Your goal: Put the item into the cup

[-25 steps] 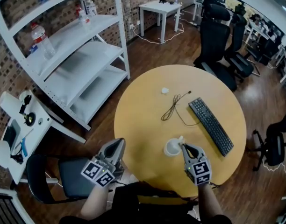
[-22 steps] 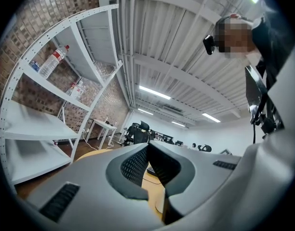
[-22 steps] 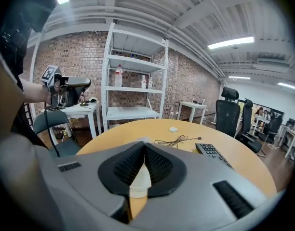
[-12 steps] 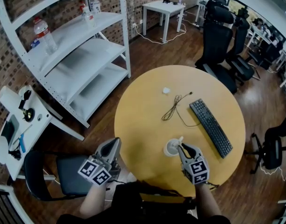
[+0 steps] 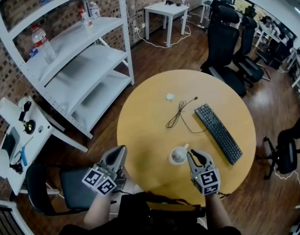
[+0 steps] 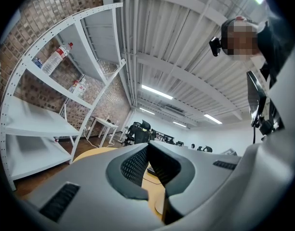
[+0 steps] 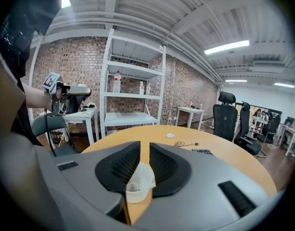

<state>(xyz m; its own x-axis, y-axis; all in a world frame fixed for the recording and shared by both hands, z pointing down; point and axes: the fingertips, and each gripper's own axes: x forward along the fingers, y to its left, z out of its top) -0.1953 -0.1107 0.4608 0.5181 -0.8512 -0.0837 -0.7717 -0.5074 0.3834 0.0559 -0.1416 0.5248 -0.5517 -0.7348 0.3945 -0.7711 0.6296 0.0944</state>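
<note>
Right gripper (image 5: 191,153) fingers narrowly apart, empty, just beside cup (image 5: 178,155) on table (image 5: 150,131); left gripper (image 5: 119,151) fingers together, empty.

Round wooden table (image 5: 140,131): 1 black keyboard (image 5: 219,132) at right, 1 black cable (image 5: 178,114) beside it, 1 small white object (image 5: 169,97) farther back. White shelving unit (image 5: 86,58) at left, holding bottles (image 5: 42,43). Black office chairs (image 5: 223,33) beyond.

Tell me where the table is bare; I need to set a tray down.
The table's left side is bare, between the cable and the rim. The right is crowded: keyboard, cup and right gripper.
</note>
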